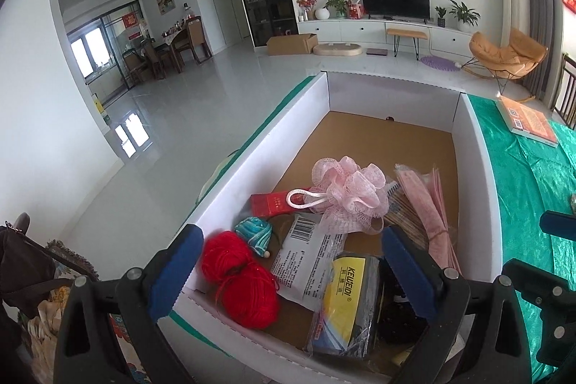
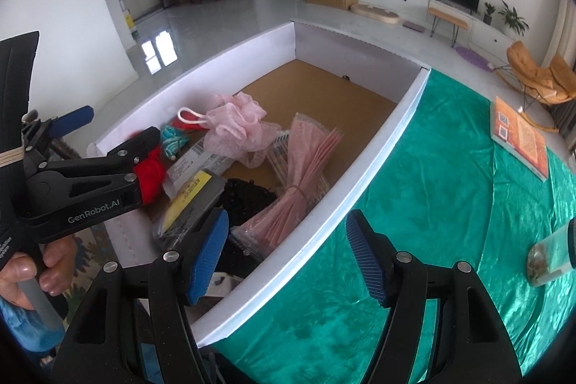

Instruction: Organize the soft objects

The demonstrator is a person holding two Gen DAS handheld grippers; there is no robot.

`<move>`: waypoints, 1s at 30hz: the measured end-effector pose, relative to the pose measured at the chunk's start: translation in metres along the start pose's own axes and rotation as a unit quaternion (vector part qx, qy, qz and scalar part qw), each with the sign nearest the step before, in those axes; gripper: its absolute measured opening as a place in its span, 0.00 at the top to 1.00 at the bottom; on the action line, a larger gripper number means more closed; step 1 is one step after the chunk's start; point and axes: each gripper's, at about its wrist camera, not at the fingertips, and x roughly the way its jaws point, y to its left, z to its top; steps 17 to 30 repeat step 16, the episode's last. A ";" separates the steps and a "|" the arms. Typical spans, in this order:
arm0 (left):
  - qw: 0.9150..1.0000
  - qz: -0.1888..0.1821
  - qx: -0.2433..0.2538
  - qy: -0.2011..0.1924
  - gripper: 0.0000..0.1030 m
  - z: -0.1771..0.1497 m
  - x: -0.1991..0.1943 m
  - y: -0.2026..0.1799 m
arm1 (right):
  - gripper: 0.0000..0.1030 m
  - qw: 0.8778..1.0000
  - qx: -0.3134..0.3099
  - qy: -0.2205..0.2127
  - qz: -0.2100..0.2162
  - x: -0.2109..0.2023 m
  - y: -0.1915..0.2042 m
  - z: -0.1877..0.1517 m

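A white cardboard box (image 1: pixel 288 117) with a brown floor holds red yarn (image 1: pixel 241 279), a pink bath pouf (image 1: pixel 345 193), a small teal knit piece (image 1: pixel 253 231), a white barcode packet (image 1: pixel 309 258), a yellow-labelled pack (image 1: pixel 345 301) and a pink bundle (image 1: pixel 428 204). My left gripper (image 1: pixel 291 276) is open above the box's near end, over the yarn and packets. My right gripper (image 2: pixel 288 258) is open and empty, straddling the box's right wall (image 2: pixel 378 146). The pouf (image 2: pixel 237 125) and the left gripper (image 2: pixel 118 139) show in the right wrist view.
The box sits on a green cloth (image 2: pixel 432 189). An orange book (image 2: pixel 518 135) lies at the far right. A glass jar (image 2: pixel 547 261) lies on the cloth near the right gripper. A patterned bag (image 1: pixel 43 305) sits at the left.
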 end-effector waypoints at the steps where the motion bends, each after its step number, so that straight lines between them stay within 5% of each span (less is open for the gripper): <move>1: 1.000 -0.003 -0.002 -0.001 0.04 0.000 -0.001 0.001 | 0.31 1.000 -0.003 0.000 -0.002 -0.001 0.002 0.000; 12: 0.999 -0.034 -0.038 0.007 0.04 -0.005 0.002 0.015 | 0.31 1.000 -0.025 0.002 -0.010 0.000 0.018 -0.003; 30: 0.999 -0.021 -0.043 0.000 0.02 -0.007 0.000 0.019 | 0.31 1.000 -0.026 -0.001 -0.006 -0.003 0.020 -0.004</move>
